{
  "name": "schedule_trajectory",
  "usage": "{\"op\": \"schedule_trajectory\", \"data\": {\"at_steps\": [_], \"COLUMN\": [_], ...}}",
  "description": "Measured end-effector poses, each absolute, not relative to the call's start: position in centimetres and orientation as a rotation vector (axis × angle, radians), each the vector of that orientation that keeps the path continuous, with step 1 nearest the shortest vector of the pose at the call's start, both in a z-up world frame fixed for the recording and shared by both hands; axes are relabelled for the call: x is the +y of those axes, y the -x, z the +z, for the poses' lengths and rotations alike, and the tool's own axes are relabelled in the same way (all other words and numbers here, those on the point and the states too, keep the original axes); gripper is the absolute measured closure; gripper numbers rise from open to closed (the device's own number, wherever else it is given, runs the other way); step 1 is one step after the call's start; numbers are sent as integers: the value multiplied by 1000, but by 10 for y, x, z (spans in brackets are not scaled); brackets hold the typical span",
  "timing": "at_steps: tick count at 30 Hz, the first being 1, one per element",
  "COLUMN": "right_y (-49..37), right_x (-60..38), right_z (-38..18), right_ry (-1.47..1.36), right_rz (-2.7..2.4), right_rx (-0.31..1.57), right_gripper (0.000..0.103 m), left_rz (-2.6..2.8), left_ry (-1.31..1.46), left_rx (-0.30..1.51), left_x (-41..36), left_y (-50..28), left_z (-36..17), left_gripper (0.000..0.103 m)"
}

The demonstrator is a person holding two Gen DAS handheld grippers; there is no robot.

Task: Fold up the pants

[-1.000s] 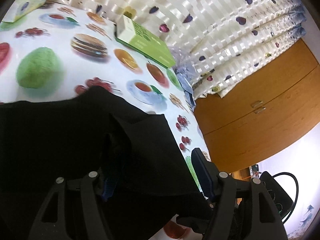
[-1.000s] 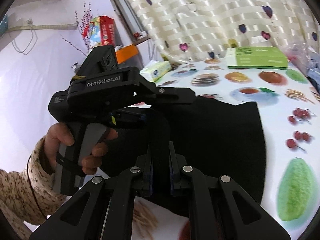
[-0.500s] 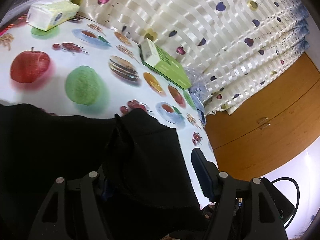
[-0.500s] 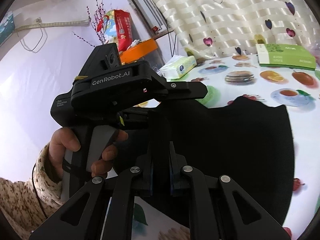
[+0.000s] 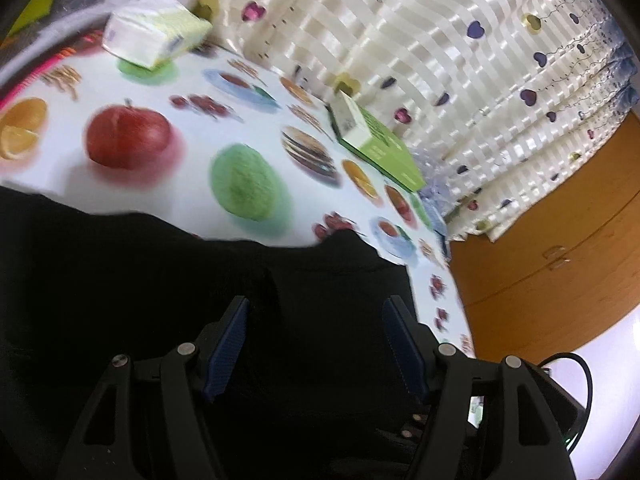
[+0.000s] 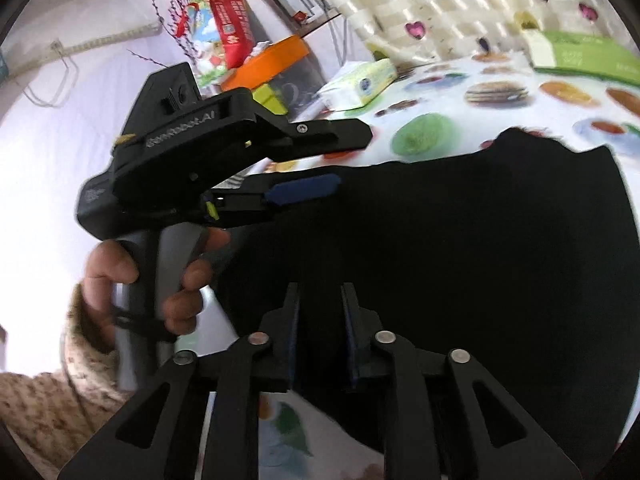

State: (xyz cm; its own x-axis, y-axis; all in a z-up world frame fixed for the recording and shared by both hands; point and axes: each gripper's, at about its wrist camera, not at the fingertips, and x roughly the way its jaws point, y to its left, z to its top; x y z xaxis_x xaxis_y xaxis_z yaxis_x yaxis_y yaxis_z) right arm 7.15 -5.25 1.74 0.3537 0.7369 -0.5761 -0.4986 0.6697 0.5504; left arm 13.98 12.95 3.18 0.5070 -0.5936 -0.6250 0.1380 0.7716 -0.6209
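Black pants (image 6: pixel 460 248): spread over the near part of the desk (image 5: pixel 192 92), on a glossy cloth printed with fruit, burgers and teacups; far edge uneven, one corner peaked.

Left hand-held gripper (image 5: pixel 316 316): released, blue pads (image 5: pixel 226 348) set wide apart, poised over the dark fabric with nothing between them. Seen from the right wrist camera at (image 6: pixel 332 160), held level above the pants' left edge; white lettering on its side too blurred to read; person's left hand (image 6: pixel 156 272) wrapped round the grey handle, sleeve of speckled knit.

Right hand-held gripper (image 6: pixel 320 300): fingers parted by a narrow gap, over the pants; cloth between them not discernible.

Further out: tissue pack (image 5: pixel 154 36) and green box (image 5: pixel 378 140) near the heart-patterned curtain (image 5: pixel 460 40); print on both illegible.
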Motion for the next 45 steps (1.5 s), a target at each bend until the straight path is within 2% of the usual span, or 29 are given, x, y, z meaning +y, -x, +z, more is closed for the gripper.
{"op": "schedule_trajectory", "data": {"at_steps": [3, 4, 9, 14, 21, 31, 41, 45], "right_y": [-65, -63, -54, -52, -63, -81, -81, -80], "right_x": [-52, -53, -83, -148, -185, -186, -206, -204], "right_z": [23, 26, 43, 50, 30, 13, -3, -3], "right_ry": [-300, -302, -320, -309, -221, -321, -610, -598], "right_rz": [834, 837, 810, 553, 323, 401, 566, 606], "right_rx": [883, 877, 834, 783, 862, 938, 1002, 1015], "right_gripper": [58, 55, 55, 55, 55, 51, 50, 50], "left_rz": [-443, -433, -412, -439, -474, -455, -457, -458], "left_ry": [551, 549, 494, 448, 384, 318, 288, 280], "left_rx": [913, 907, 858, 858, 928, 972, 957, 957], "left_x": [140, 142, 139, 122, 90, 77, 75, 75], "left_y": [-137, -135, -125, -118, -113, -106, -102, -104], "left_z": [39, 41, 59, 64, 40, 21, 19, 18], "left_gripper": [33, 33, 33, 32, 32, 32, 32, 32]}}
